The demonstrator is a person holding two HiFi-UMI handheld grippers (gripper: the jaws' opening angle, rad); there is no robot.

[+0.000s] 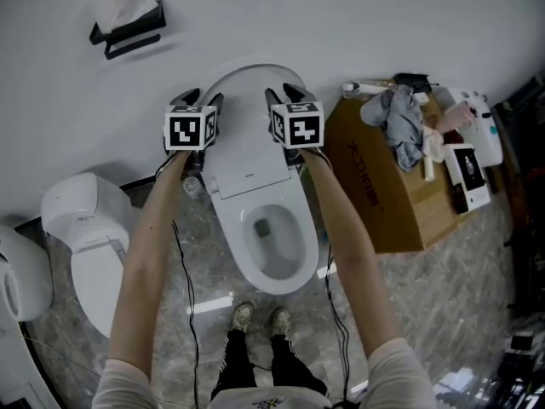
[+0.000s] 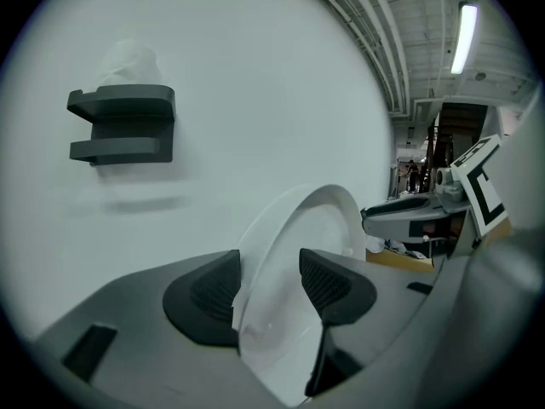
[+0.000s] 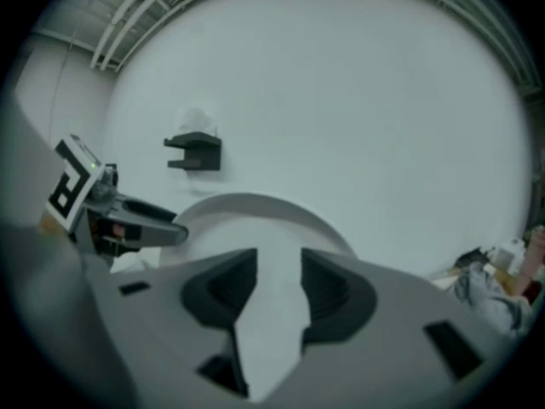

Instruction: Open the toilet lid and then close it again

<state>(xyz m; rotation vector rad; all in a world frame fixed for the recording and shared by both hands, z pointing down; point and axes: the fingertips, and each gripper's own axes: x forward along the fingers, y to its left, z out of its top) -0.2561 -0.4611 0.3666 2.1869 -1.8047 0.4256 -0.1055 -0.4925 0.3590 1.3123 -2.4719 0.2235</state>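
Note:
The white toilet lid [image 1: 251,79] stands raised against the wall above the open bowl [image 1: 274,244]. My left gripper [image 1: 202,99] is at the lid's left edge. In the left gripper view the lid's rim [image 2: 255,254] runs down between the jaws of that gripper [image 2: 268,281], close against the left pad, with a gap to the right pad. My right gripper [image 1: 283,92] is at the lid's right edge. In the right gripper view the lid [image 3: 255,216] fills the space between the pads of that gripper [image 3: 279,284].
A black tissue holder [image 1: 128,25] hangs on the wall at upper left. A second toilet [image 1: 89,228] stands to the left. A cardboard box [image 1: 383,186] with a cloth [image 1: 400,119] and small items sits to the right. Cables trail over the floor by the person's shoes [image 1: 260,318].

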